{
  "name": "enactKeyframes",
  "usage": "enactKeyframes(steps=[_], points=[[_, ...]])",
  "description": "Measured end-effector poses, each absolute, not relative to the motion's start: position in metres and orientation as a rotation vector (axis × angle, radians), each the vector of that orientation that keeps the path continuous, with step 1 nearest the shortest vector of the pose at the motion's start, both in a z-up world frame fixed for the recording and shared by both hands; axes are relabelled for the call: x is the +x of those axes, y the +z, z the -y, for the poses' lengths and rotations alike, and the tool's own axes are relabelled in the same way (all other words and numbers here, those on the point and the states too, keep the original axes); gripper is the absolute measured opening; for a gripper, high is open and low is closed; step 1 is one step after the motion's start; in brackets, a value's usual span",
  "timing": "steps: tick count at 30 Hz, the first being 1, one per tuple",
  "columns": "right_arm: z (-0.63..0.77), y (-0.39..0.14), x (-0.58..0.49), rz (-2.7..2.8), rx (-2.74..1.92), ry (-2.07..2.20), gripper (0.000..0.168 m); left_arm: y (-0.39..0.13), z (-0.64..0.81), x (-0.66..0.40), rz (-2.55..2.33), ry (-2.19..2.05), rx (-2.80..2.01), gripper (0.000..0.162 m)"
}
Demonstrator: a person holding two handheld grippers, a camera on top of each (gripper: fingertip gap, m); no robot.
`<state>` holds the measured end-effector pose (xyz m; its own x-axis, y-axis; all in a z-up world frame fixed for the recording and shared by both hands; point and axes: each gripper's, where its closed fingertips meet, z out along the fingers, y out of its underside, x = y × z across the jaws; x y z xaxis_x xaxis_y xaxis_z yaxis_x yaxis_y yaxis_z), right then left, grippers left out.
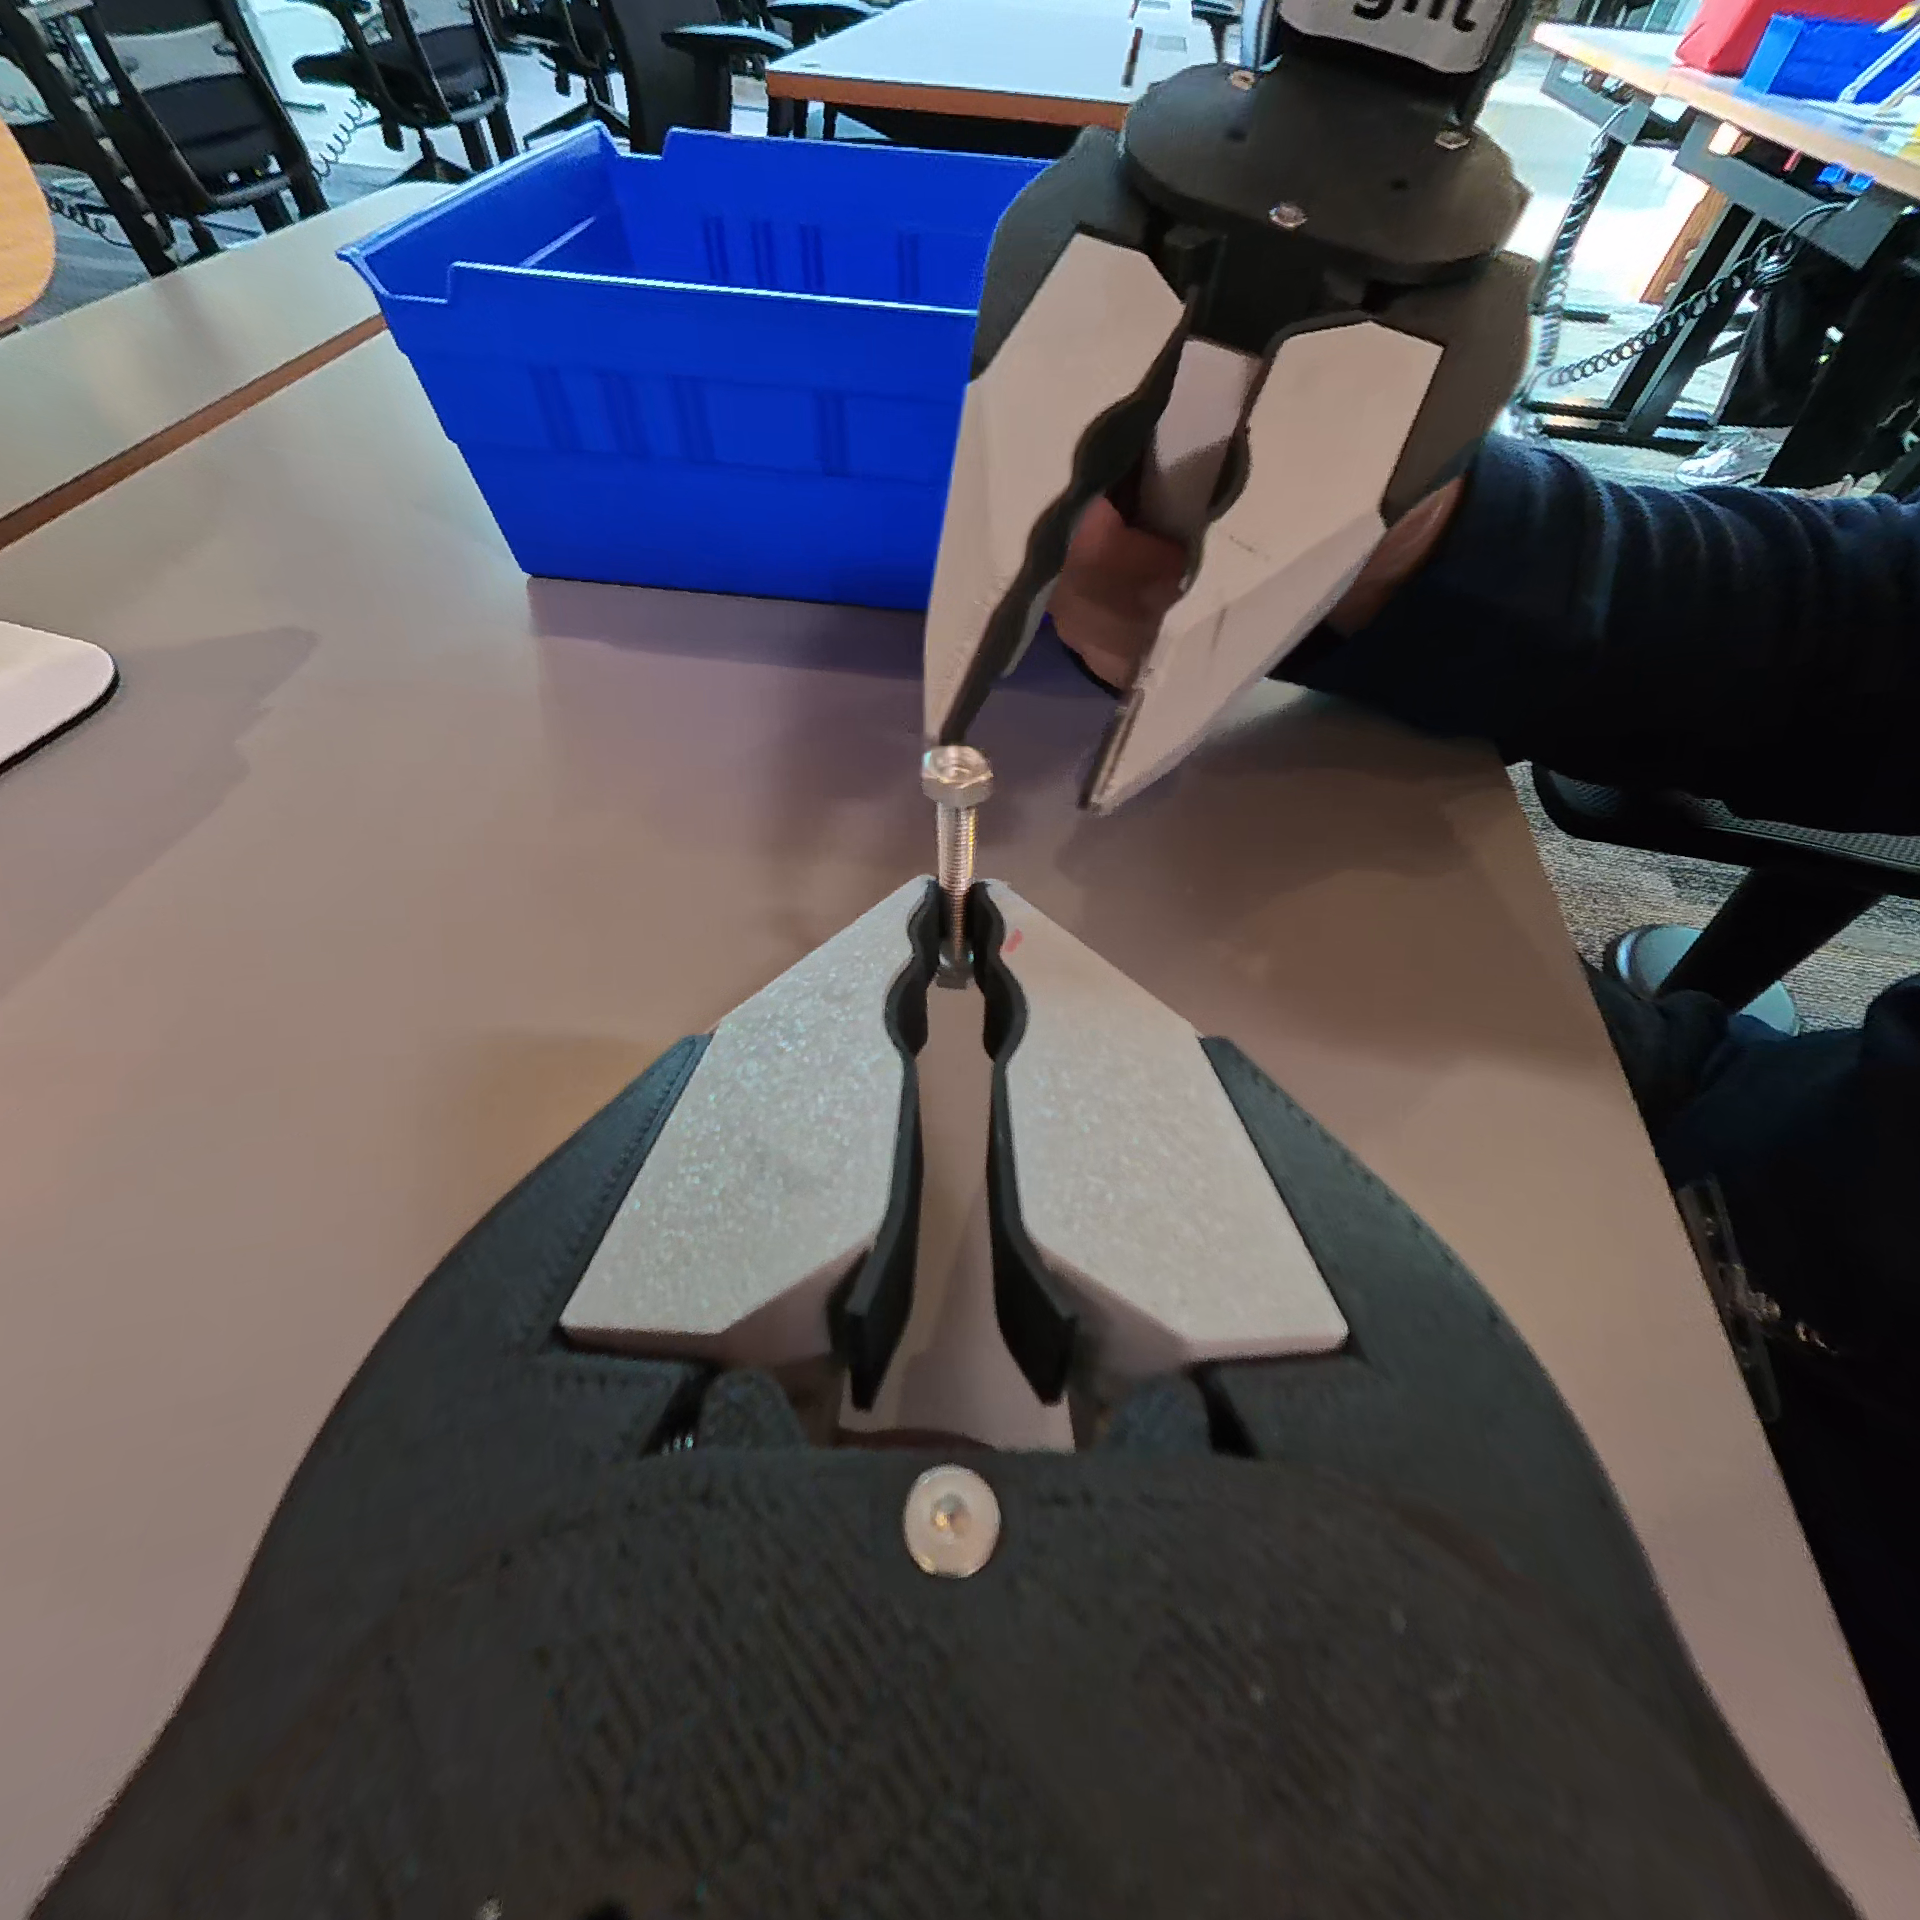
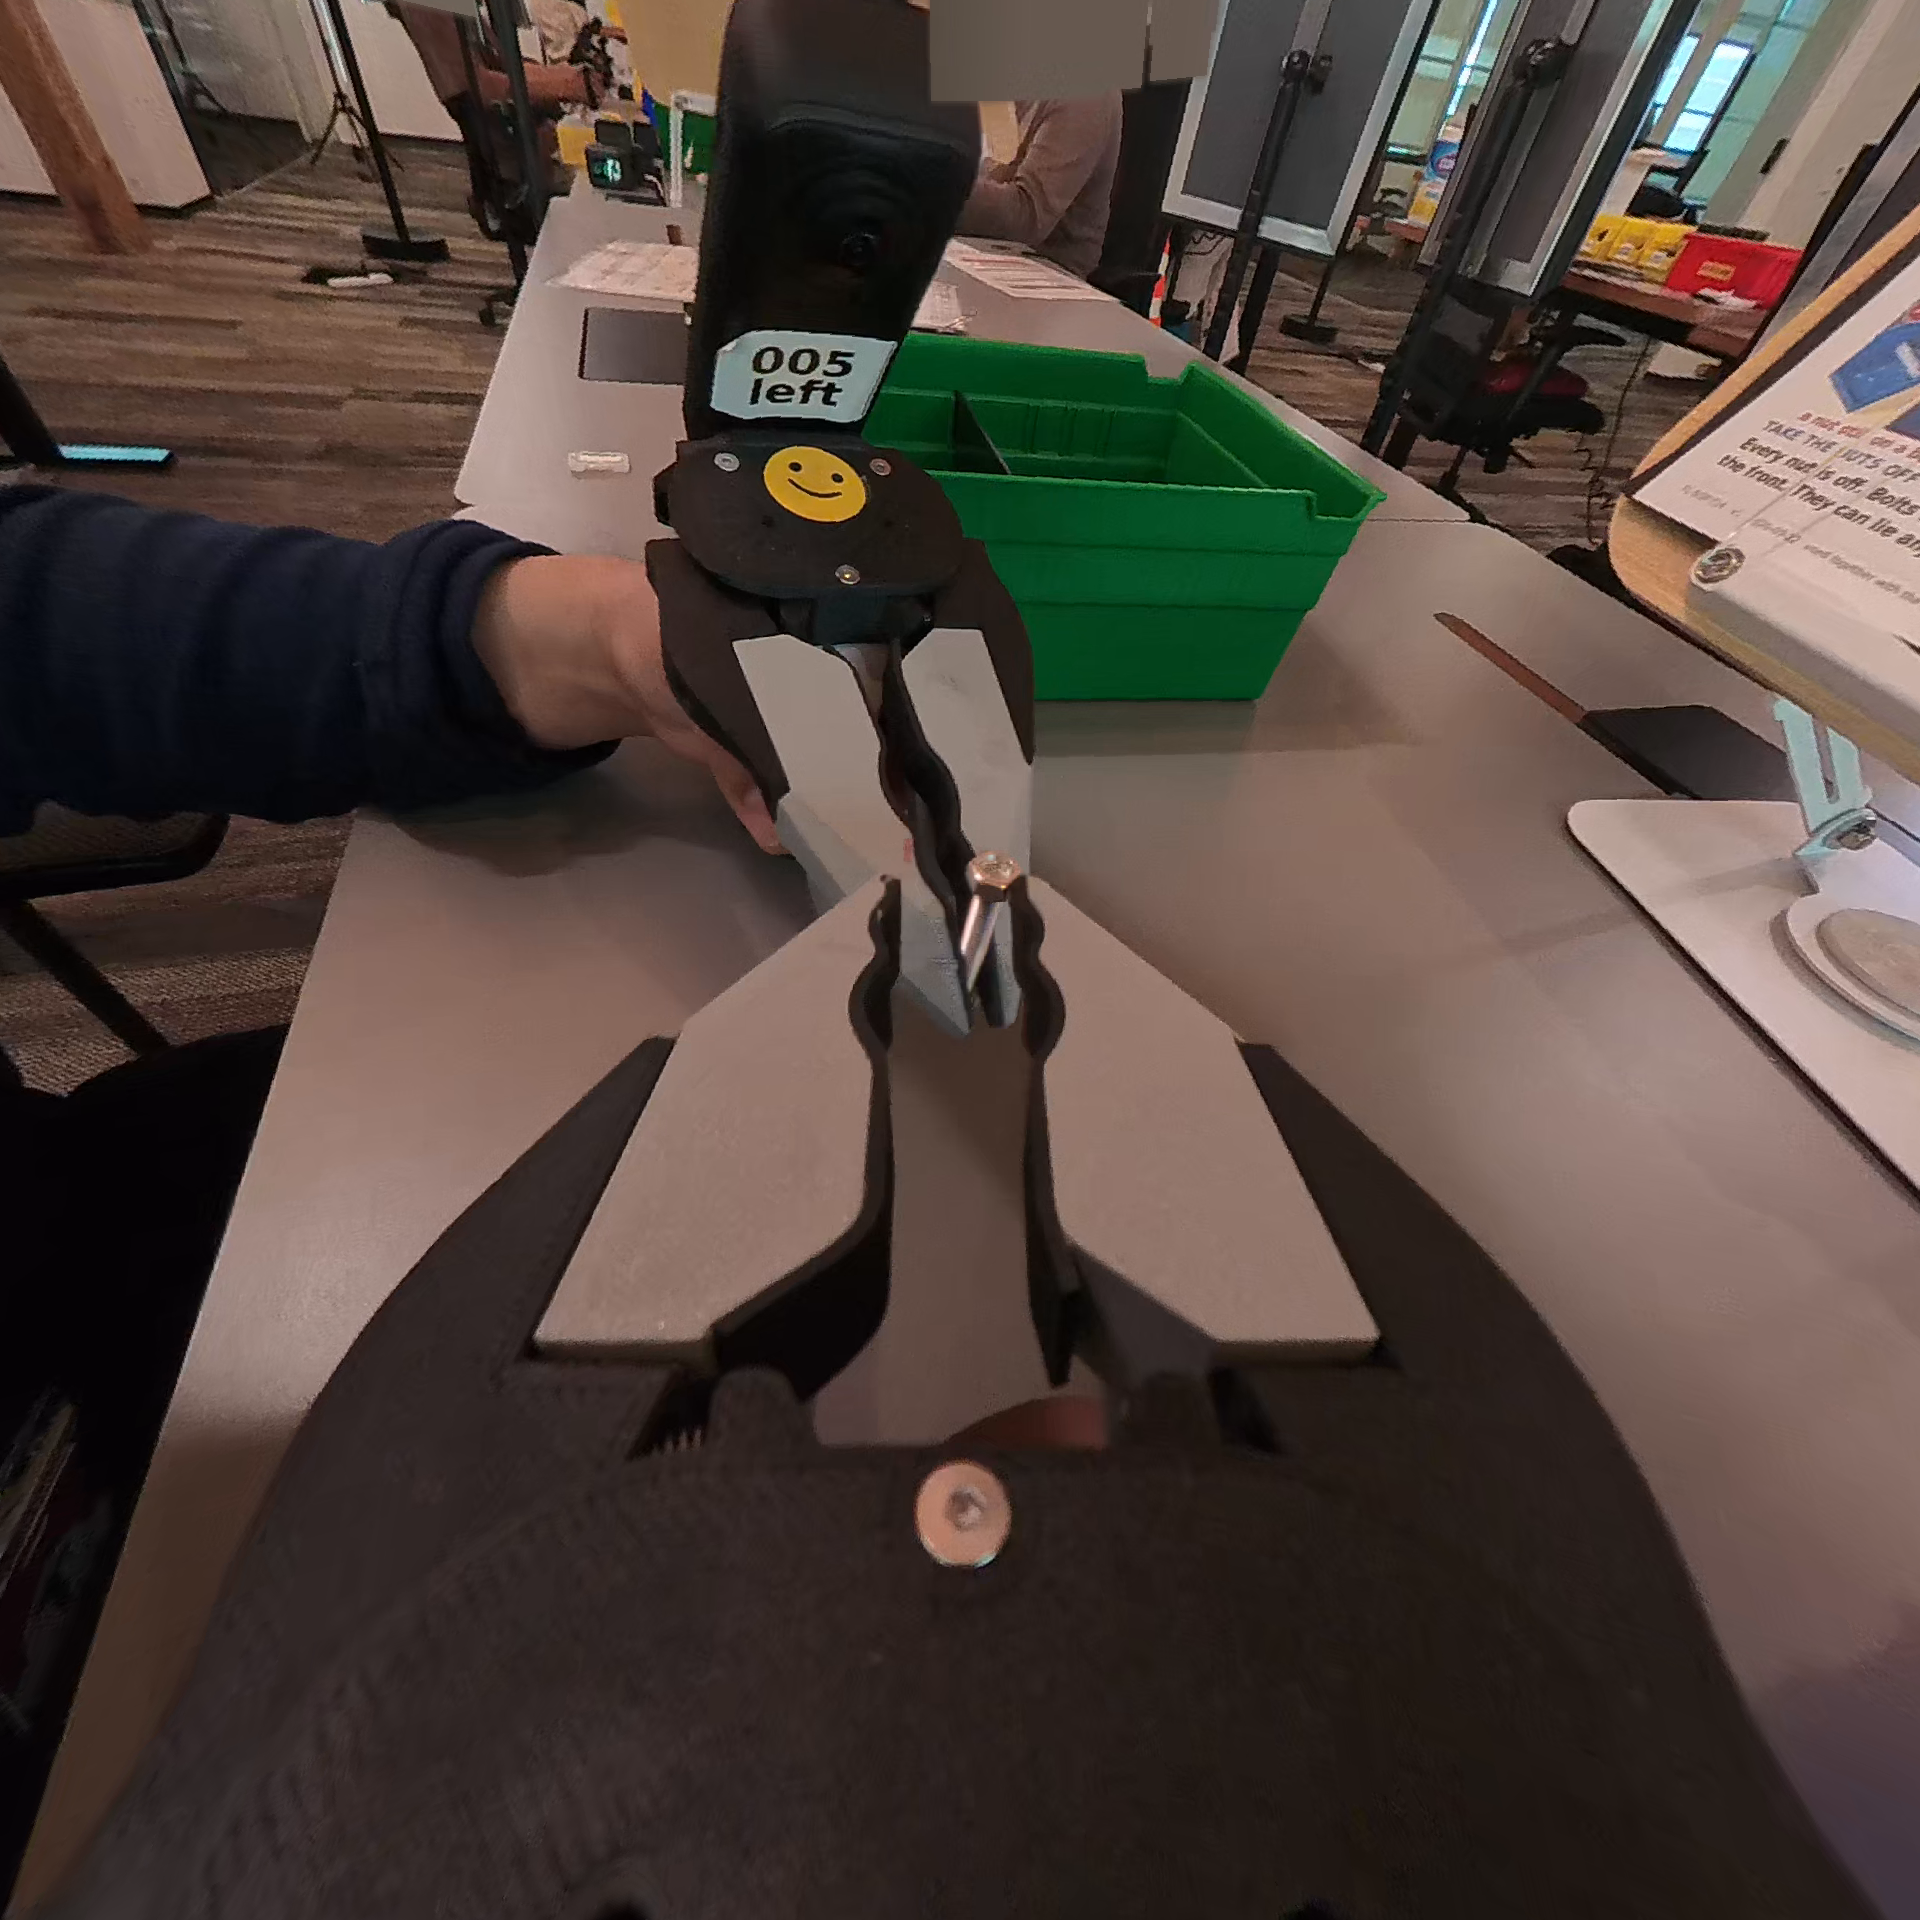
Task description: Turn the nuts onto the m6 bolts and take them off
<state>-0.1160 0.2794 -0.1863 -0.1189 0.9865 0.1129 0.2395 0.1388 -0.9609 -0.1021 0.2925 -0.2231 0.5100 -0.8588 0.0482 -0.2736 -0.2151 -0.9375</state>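
Observation:
My left gripper (image 1: 956, 896) is shut on the head end of a silver M6 bolt (image 1: 954, 844). The shaft sticks forward past the fingertips, with a hex nut (image 1: 956, 774) at its far end. My right gripper (image 1: 1023, 764) comes in from above, open; one fingertip (image 1: 951, 727) is at the nut and the other stands apart to the right. In the right wrist view, my right gripper (image 2: 954, 902) is open around the nut (image 2: 992, 868), which sits close to its right finger. The bolt (image 2: 977, 940) runs down into the left gripper (image 2: 966, 1013).
A blue bin (image 1: 707, 416) stands on the grey table (image 1: 416, 935) behind the bolt. A green divided bin (image 2: 1122, 561) stands behind the left gripper. A stand with an instruction sheet (image 2: 1818, 499) and its white base (image 2: 1714, 883) are nearby. The table edge (image 1: 1621, 1039) runs close on the right. The grippers are tip to tip, or close to it.

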Motion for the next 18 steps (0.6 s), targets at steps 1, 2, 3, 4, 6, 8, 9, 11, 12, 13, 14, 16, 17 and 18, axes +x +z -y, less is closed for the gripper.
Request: enactKeyframes(steps=[1,2,3,4,6,8,9,11,12,13,14,16,17,18], points=[[-0.2782,-0.1864,-0.1156,1.534,-1.236,1.062,0.016,-0.2234,-0.2937,-0.1035,-0.950,-0.724,-1.754,0.003],[-0.2770,-0.1864,-0.1150,1.539,-1.232,1.065,0.013,-0.2234,-0.2955,-0.1052,-0.937,-0.718,-1.759,0.003],[-0.2768,-0.1861,-0.1145,1.539,-1.230,1.066,0.013,-0.2233,-0.2969,-0.1068,-0.924,-0.719,-1.763,0.003],[-0.2777,-0.1856,-0.1141,1.534,-1.230,1.064,0.013,-0.2229,-0.2973,-0.1075,-0.918,-0.725,-1.764,0.003],[-0.2816,-0.1834,-0.1139,1.510,-1.233,1.058,0.015,-0.2220,-0.2963,-0.1065,-0.922,-0.731,-1.756,0.003],[-0.2847,-0.1822,-0.1143,1.491,-1.245,1.065,0.016,-0.2227,-0.2951,-0.1043,-0.934,-0.729,-1.756,0.003],[-0.2852,-0.1826,-0.1147,1.489,-1.251,1.069,0.017,-0.2232,-0.2944,-0.1033,-0.940,-0.729,-1.755,0.003],[-0.2840,-0.1850,-0.1161,1.501,-1.258,1.069,0.020,-0.2241,-0.2937,-0.1018,-0.949,-0.730,-1.755,0.003],[-0.2825,-0.1862,-0.1166,1.511,-1.256,1.066,0.020,-0.2242,-0.2938,-0.1017,-0.949,-0.727,-1.755,0.003],[-0.2808,-0.1870,-0.1170,1.520,-1.251,1.064,0.020,-0.2243,-0.2944,-0.1024,-0.945,-0.724,-1.757,0.003],[-0.2797,-0.1871,-0.1170,1.526,-1.247,1.060,0.020,-0.2244,-0.2953,-0.1035,-0.940,-0.720,-1.760,0.003],[-0.2770,-0.1865,-0.1158,1.537,-1.235,1.067,0.015,-0.2238,-0.2984,-0.1071,-0.916,-0.711,-1.767,0.003],[-0.2772,-0.1856,-0.1152,1.534,-1.234,1.069,0.015,-0.2231,-0.2994,-0.1086,-0.905,-0.713,-1.768,0.003],[-0.2787,-0.1850,-0.1149,1.526,-1.235,1.066,0.015,-0.2220,-0.2995,-0.1092,-0.898,-0.719,-1.765,0.003]])
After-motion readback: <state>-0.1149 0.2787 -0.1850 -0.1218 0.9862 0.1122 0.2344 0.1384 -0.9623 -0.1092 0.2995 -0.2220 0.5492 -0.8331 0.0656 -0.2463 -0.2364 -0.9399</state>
